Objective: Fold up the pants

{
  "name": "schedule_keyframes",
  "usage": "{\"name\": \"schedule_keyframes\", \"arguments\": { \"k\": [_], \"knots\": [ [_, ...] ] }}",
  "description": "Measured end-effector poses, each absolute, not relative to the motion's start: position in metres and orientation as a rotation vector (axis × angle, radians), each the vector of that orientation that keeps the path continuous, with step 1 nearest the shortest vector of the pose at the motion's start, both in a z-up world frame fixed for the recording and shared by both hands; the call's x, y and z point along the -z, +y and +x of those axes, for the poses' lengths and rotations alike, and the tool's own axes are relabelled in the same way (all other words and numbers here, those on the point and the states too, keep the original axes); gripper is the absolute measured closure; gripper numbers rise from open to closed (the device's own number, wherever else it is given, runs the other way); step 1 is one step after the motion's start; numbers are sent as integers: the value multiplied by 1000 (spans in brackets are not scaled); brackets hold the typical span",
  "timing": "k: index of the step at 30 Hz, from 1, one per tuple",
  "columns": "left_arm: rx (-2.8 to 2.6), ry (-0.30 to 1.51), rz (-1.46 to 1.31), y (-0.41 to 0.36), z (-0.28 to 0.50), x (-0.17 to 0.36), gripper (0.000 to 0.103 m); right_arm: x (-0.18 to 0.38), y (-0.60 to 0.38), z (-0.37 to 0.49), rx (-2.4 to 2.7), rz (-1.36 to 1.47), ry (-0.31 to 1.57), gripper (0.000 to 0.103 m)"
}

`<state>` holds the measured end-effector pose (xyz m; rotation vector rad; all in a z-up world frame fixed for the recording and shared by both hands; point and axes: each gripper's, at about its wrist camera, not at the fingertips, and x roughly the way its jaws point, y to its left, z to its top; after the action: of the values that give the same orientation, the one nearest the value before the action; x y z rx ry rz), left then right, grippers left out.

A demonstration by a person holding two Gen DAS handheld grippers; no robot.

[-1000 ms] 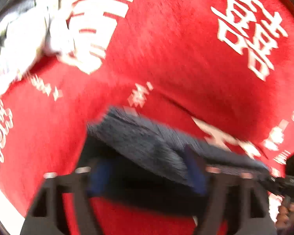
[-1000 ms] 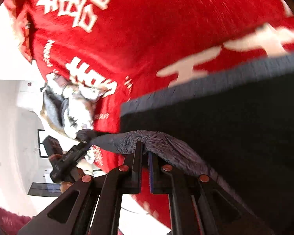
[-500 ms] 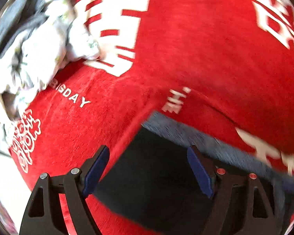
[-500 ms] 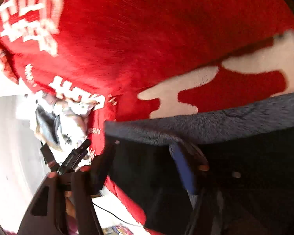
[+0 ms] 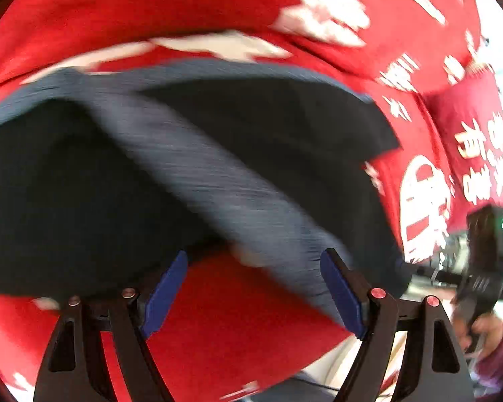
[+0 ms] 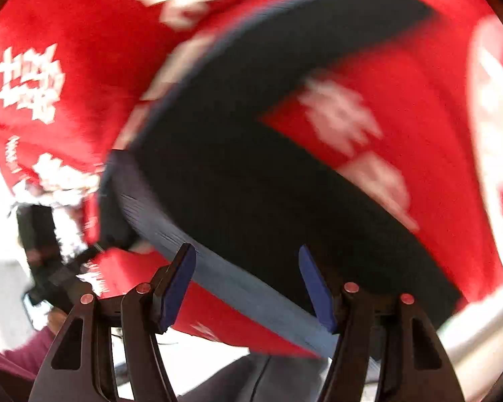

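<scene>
Dark navy pants (image 5: 218, 174), soft knit with a lighter ribbed band, are lying on a red blanket (image 5: 151, 6) printed with white characters. In the right wrist view they are showing as a long dark strip bending across the blanket, so at least one fold seems made; both views are blurring, so the exact layers cannot be told.

Left gripper (image 5: 251, 288): jaws are standing spread, blue pads clear of the cloth, pinching nothing. Right gripper (image 6: 248, 284): jaws spread likewise, having just been opening; the banded edge is lying under them, unheld.

Judgement: pants released, folding partway along; a further fold and tidying are probably remaining.

Person's hand (image 5: 479, 328), maroon sleeve, is holding the other gripper's handle at the edge.
</scene>
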<state>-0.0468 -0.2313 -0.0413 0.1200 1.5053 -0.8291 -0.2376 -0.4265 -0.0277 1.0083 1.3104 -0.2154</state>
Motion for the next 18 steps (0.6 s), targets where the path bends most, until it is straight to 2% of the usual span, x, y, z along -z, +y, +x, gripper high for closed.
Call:
{"name": "schedule_keyframes", "arguments": {
  "k": [5,10,11,13,14,15,18],
  "knots": [
    [899,1540,138,-274,-81,48,21,57,-428,-347,380,1180,1296,35],
    [908,1510,175,-282,-97,55,21,89,-418,-391,373,1346,1185,35],
    [911,1507,168,-281,-97,55,21,93,-419,-396,352,1373,1167,39],
    [919,1496,158,-281,-99,57,21,100,-420,-402,351,1419,1137,55],
    [920,1497,152,-279,-97,58,30,101,-421,-406,361,1435,1129,81],
    [922,1500,140,-279,-97,59,49,100,-422,-412,346,1493,1075,87],
    [932,1501,99,-275,-92,52,58,77,-427,-417,306,1523,977,88]
  ]
}}
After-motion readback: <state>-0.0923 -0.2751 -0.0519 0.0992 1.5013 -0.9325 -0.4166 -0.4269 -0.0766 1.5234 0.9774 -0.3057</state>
